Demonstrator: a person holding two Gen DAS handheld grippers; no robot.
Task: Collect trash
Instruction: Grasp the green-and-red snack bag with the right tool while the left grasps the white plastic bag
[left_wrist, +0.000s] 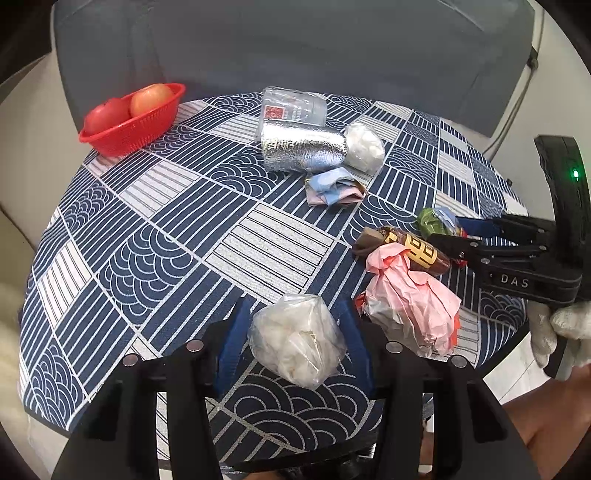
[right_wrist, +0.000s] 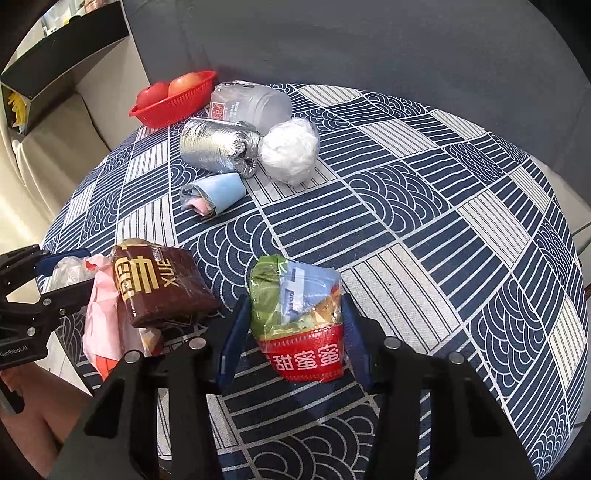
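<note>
Trash lies on a round table with a blue patterned cloth (left_wrist: 155, 229). My left gripper (left_wrist: 295, 332) stands around a clear plastic bag of white scraps (left_wrist: 295, 343); its blue fingers flank the bag with small gaps. My right gripper (right_wrist: 291, 332) stands around a red and green snack packet (right_wrist: 299, 317), which also shows in the left wrist view (left_wrist: 439, 221). Between them lie a brown wrapper (right_wrist: 159, 288) and a pink crumpled bag (left_wrist: 410, 299). Farther back lie a silver foil roll (left_wrist: 303, 151), a clear cup (left_wrist: 295, 107), a white plastic ball (left_wrist: 364, 147) and a folded blue-pink paper (left_wrist: 334, 190).
A red basket (left_wrist: 125, 133) with two tomatoes stands at the table's far left edge. A grey sofa back (left_wrist: 295, 44) rises behind the table. Beige cushions lie to the left. The right part of the cloth (right_wrist: 461, 221) carries nothing.
</note>
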